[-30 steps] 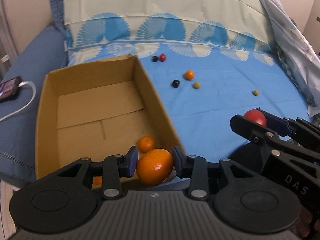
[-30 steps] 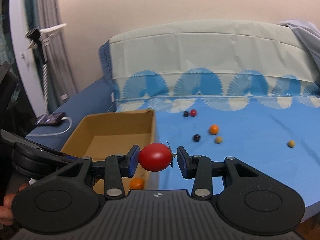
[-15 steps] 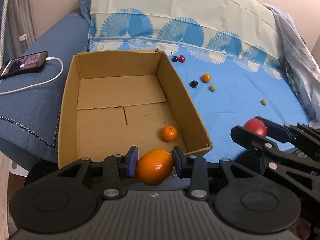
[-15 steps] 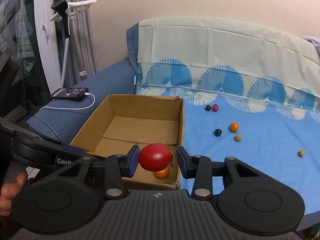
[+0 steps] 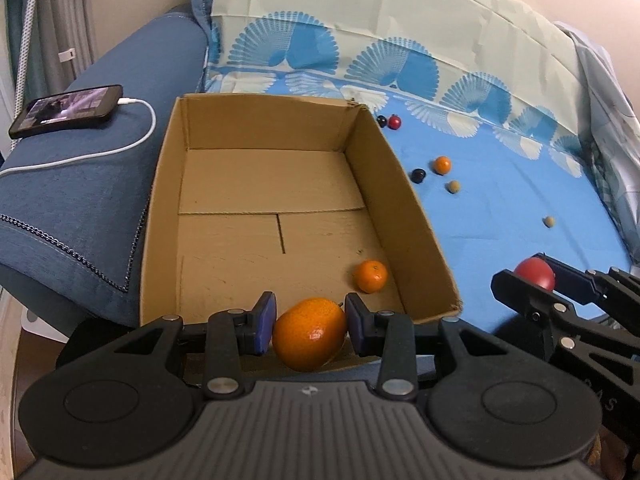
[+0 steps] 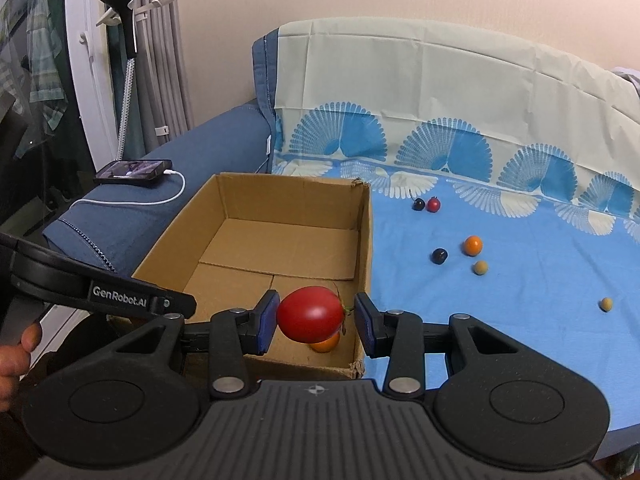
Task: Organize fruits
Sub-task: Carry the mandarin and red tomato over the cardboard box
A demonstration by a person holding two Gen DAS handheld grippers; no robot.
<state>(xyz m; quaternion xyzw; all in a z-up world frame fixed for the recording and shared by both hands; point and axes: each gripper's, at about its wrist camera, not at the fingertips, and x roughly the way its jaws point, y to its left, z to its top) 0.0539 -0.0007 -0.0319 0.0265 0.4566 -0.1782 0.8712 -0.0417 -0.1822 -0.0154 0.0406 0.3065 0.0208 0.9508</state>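
Note:
My left gripper [image 5: 310, 324] is shut on a large orange [image 5: 310, 334], held above the near edge of the open cardboard box [image 5: 404, 200]. A small orange [image 5: 372, 276] lies in the box's near right corner. My right gripper [image 6: 316, 322] is shut on a red tomato [image 6: 310, 314], held over the box's near right corner [image 6: 362, 264]. In the left wrist view the right gripper and the tomato [image 5: 535, 274] sit to the right of the box. Several small loose fruits lie on the blue sheet: a small orange one [image 6: 473, 245], a dark one [image 6: 439, 256] and a red one [image 6: 433, 204].
A phone [image 5: 66, 110] on a white charging cable [image 5: 132, 144] lies on the blue sofa arm left of the box. A patterned sheet [image 6: 520, 264] covers the seat and backrest. A white stand [image 6: 132, 8] and curtains are at the far left.
Both grippers have swung left and pulled back, so the whole box now shows in both views. Each still holds its fruit.

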